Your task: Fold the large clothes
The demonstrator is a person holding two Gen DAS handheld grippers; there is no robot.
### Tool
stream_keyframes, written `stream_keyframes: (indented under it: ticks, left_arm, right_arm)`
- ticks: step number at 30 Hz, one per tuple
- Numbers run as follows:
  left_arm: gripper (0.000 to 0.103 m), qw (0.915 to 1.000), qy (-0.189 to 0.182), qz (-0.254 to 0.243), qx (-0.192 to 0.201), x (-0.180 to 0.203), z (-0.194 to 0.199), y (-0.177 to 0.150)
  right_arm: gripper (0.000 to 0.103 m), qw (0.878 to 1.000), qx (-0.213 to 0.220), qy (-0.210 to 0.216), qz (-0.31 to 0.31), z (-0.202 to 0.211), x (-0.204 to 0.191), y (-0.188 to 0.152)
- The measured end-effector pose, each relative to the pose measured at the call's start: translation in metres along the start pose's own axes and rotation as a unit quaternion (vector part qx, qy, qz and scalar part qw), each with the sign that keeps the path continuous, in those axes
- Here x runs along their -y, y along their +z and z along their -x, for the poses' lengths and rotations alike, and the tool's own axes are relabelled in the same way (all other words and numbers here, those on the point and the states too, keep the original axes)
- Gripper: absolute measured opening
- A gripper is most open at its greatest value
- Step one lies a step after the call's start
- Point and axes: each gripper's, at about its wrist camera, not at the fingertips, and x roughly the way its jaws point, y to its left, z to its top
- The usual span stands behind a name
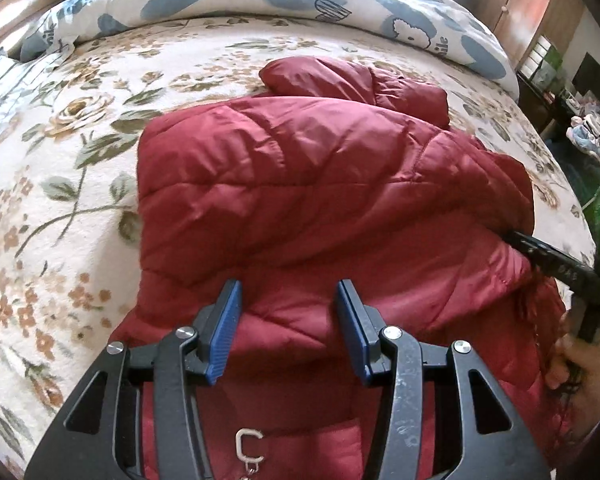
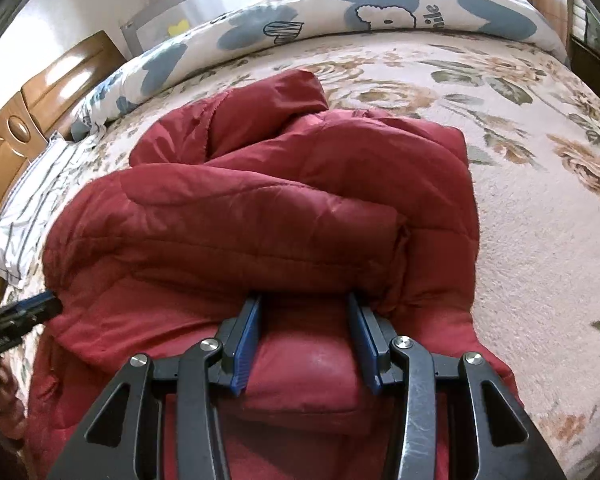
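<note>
L: my left gripper [image 1: 288, 300] jaws spread wide, nothing pinched, pointing forward and down | R: my right gripper [image 2: 304, 312] jaws spread too, fingertips [image 2: 252, 312] tucked under a fold

Only scraps of lettering show up, all on the blue-and-white quilt [image 2: 380, 4] at the far edge of the bed: the right wrist view catches "ile" printed just right of a cartoon lamb [image 2: 384, 16], and the left wrist view gives the same "ile" near the quilt's right end [image 1: 440, 46]. Fuller words can't be made out.
</note>
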Motion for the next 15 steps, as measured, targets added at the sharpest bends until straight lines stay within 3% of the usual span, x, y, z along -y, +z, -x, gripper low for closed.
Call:
stream_keyframes:
  ticks: [5,15]
  left_arm:
    - [0.047,0.9999,-0.006,0.008,0.007,-0.005,0.015,-0.008]
    - [0.047,0.9997,-0.011,0.022,0.005,-0.012,0.043,-0.048]
  right_arm:
    - [0.046,1.000,0.020,0.010,-0.008,0.040,0.003,-0.007]
    - [0.047,1.000,0.011,0.027,-0.009,0.084,0.012,-0.041]
